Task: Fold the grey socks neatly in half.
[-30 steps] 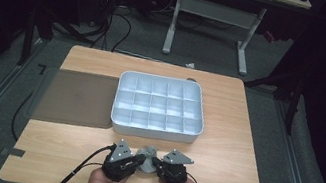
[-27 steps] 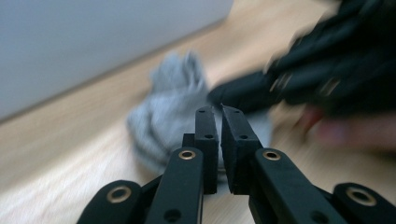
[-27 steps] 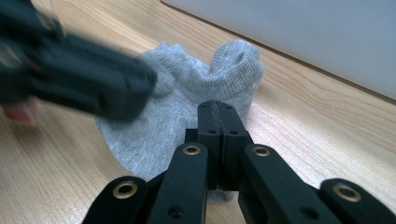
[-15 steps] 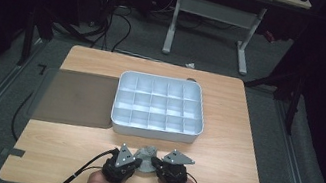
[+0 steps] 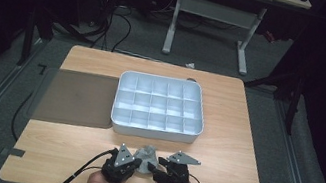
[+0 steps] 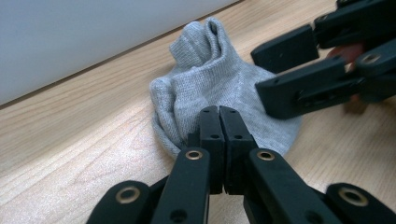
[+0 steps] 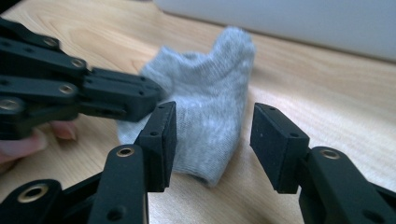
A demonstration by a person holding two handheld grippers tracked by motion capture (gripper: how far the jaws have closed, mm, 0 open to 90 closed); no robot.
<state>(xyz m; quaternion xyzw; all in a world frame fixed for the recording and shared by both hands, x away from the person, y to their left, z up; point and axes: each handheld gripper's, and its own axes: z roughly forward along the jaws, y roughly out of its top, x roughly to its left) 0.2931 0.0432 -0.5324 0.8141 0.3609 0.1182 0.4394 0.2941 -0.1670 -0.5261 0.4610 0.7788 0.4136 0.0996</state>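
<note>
Right now, a small grey sock (image 6: 219, 88) bunched up near the front edge of the worktop (image 5: 235, 160), just in front of the white compartment tray (image 5: 158, 106), between the two grippers. Left gripper (image 6: 219, 149) clamped shut at the sock's near edge — looks like a pinch of fabric caught between the pads, though hard to swear to it, since the jaws meet flush and hide whatever is between them. Right gripper (image 7: 212, 144) spread wide, jaws having just been opening, with the sock's lower fold sitting in the gap but neither pad pressing on it. Judging by the knit: light, soft, floppy, zero stiffness, so bound to sag and stretch wherever pulled, and not fragile or slippery at all. Best bet for a hold probably the ribbed cuff or a thick fold, pinching both layers, rather than a single thin layer that would just slide out. Handy differences between views — the high view gives the layout, with a dark mat (image 5: 78, 97) left of the tray and both hands low at the front, but shows the sock as a little grey lump. Left gripper view shows the knit and the cuff sticking up toward the tray wall. Right gripper view shows the open gap and a fingertip (image 7: 18, 142) behind the other gripper.
</note>
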